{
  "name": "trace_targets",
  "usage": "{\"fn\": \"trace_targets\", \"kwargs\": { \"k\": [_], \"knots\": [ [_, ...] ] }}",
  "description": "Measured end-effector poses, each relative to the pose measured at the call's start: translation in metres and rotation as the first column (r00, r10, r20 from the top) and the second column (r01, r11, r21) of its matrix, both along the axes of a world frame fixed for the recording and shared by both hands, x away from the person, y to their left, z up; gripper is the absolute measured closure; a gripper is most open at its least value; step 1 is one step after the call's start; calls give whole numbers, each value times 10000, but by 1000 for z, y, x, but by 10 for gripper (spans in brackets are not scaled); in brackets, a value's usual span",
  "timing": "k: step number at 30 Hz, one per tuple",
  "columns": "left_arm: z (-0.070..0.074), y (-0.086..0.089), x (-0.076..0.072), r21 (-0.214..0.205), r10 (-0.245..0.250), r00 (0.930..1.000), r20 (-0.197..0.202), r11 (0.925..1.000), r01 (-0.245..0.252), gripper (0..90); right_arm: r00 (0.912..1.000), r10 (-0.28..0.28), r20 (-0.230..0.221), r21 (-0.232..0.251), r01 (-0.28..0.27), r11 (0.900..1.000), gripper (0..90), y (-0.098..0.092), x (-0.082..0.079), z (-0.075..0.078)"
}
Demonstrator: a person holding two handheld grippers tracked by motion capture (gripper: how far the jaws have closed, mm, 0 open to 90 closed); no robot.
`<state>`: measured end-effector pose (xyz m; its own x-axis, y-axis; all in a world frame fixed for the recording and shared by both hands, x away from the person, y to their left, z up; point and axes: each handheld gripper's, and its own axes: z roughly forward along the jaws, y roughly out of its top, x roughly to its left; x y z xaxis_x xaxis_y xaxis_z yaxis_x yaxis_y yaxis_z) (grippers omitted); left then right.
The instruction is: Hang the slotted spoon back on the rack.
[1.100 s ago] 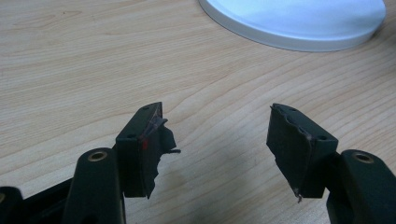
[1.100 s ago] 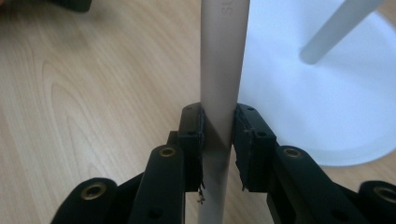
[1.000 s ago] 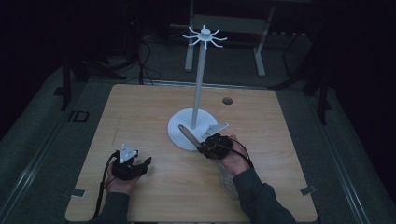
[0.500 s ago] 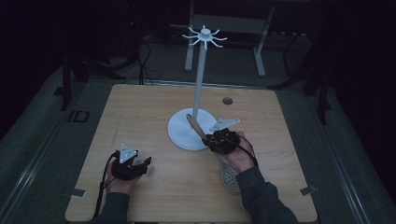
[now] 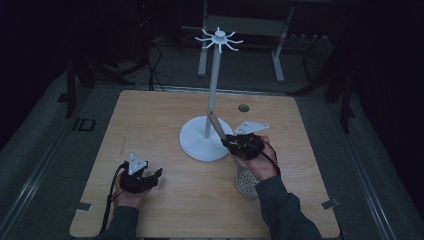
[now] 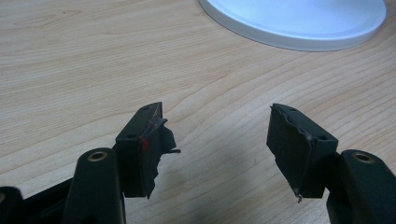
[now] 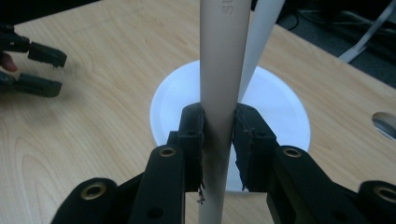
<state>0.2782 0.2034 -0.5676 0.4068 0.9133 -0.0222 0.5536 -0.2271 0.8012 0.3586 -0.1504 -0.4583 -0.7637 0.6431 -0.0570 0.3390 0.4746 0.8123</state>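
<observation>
1. Near edge of the wooden table (image 5: 150, 120), left side: the left gripper (image 5: 155, 176) rests low on the wood. In its own view its jaws are spread with only bare table between them (image 6: 217, 140). It is well apart from the work.
2. Near edge, right of centre: the perforated head of a skimmer (image 5: 246, 184) lies close to the person's right forearm, just above the tabletop or on it; I cannot tell which.
3. Just beyond, the right gripper (image 5: 227, 141) is pinched tight on the skimmer's beige handle (image 7: 217, 93), pads pressed on both sides.
4. Long axis: the handle runs from the head up and away to the left, and its tip (image 5: 213, 117) is close beside the white stand's pole (image 5: 214, 80), over the round base (image 5: 197, 145) at mid-table.
5. Farthest and highest is the ring of hooks (image 5: 219, 39) on top of the pole, well above the handle tip.
6. Judgement: hanging looks like the aim. The right hand is nearer, and the tip must travel up along the pole.
</observation>
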Motion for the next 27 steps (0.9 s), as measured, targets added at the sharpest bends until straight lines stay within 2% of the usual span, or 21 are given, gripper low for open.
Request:
{"fn": "trace_targets", "kwargs": {
  "k": [7,17,27],
  "knots": [
    [0,0,0,37,-16,10000,-21,10000,16,371,9990,-207,387,412,191,9990,736,-7,1,5],
    [0,0,0,19,-1,10000,-8,10000,1,371,9951,-296,941,925,208,9955,736,-11,-1,17],
    [0,0,0,-5,21,10000,17,10000,-21,371,9887,-393,1446,1422,186,9897,736,-14,-2,21]
  ]
}}
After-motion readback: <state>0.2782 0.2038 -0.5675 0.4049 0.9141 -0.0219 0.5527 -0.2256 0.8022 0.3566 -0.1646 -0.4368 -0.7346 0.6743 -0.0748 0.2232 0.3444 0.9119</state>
